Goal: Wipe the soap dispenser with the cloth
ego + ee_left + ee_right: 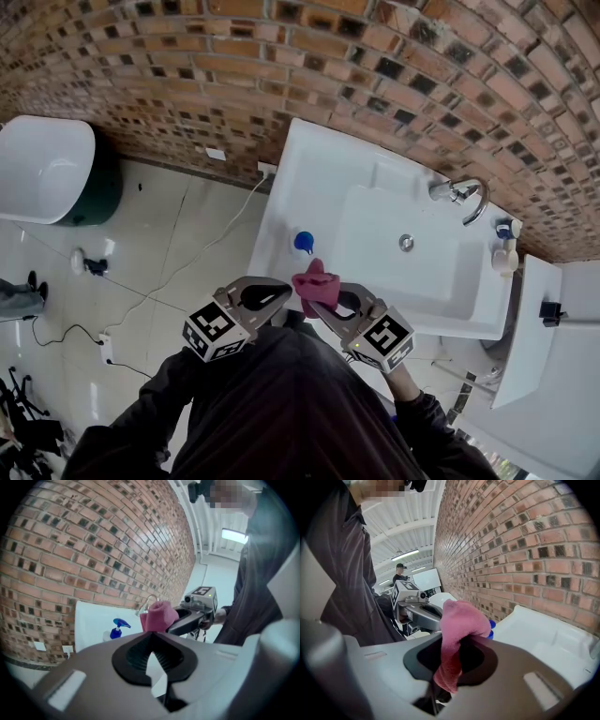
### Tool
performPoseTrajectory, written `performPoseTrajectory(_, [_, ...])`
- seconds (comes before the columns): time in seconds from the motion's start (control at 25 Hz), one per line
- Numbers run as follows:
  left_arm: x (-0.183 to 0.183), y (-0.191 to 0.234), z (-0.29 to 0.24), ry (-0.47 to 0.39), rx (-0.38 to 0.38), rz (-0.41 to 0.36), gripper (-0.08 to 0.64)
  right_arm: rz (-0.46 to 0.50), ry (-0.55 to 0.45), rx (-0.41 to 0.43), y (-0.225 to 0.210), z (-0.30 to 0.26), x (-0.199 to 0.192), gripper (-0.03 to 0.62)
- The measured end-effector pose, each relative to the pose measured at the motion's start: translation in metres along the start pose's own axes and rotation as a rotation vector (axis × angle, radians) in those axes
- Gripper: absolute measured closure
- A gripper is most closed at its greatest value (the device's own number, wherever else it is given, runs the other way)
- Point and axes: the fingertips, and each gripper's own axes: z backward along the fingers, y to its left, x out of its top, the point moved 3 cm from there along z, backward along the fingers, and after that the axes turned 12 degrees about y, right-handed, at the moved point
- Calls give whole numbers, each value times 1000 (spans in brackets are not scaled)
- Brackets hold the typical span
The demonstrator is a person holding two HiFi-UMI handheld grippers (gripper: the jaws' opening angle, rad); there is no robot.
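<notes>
A blue pump soap dispenser (303, 242) stands on the left rim of the white sink (309, 169). A bunched pink cloth (316, 286) is held just in front of it, with my right gripper (325, 300) shut on it. In the right gripper view the cloth (457, 625) hangs through the jaws and hides most of the dispenser (490, 629). My left gripper (284, 293) is beside the cloth on the left, shut with nothing between its jaws. The left gripper view shows the dispenser (117, 627), the cloth (158, 615) and the right gripper (199, 605) ahead of my left gripper (151, 637).
A chrome faucet (466, 197) and a small bottle (506, 251) stand at the basin's right side, with the drain (406, 243) in the middle. A brick wall (375, 75) runs behind. A white tub (42, 169) and a cable (187, 262) are on the tiled floor at the left.
</notes>
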Motion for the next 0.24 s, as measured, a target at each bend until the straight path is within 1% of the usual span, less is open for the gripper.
performPoseTrajectory(0.24, [-2, 1, 0, 4, -2, -4, 559, 1, 0, 4, 3, -2, 3, 528])
